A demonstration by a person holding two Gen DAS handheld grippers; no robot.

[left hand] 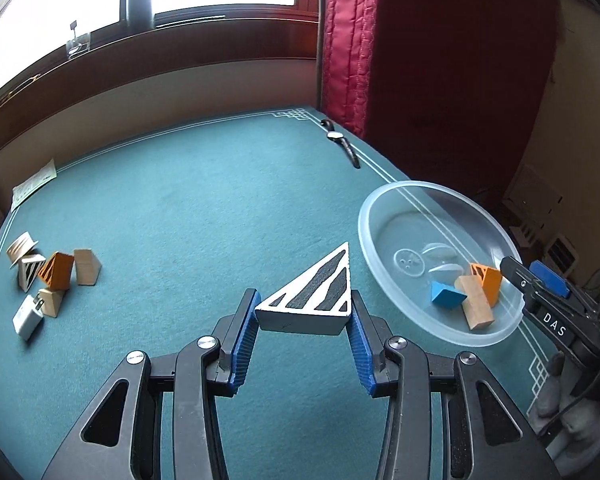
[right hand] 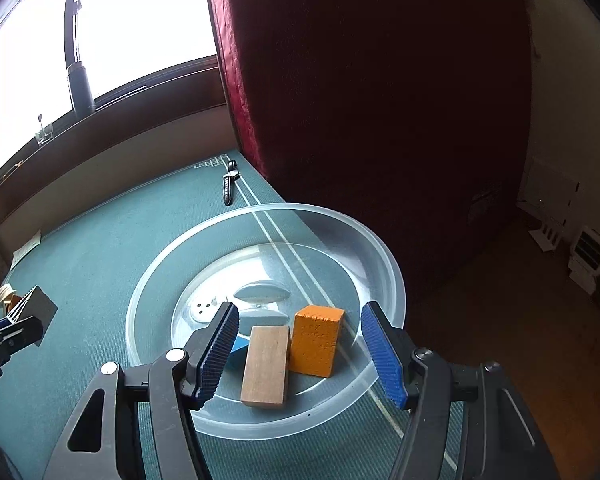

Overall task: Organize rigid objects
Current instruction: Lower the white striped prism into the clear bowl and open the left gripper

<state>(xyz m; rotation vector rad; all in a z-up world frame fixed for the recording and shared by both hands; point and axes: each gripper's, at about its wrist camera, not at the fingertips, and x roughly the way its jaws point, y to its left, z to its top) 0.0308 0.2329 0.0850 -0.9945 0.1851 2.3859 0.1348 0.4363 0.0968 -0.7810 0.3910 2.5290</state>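
Striped wedge is clamped in my left claw; I'd carry it level over the bowl, clearing my empty, spread right claw.

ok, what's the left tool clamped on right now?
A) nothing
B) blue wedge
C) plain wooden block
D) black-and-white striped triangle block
D: the left tool has its blue pads pressed on both sides of the black-and-white striped triangle block, while the blue wedge and the plain wooden block lie in the clear bowl.
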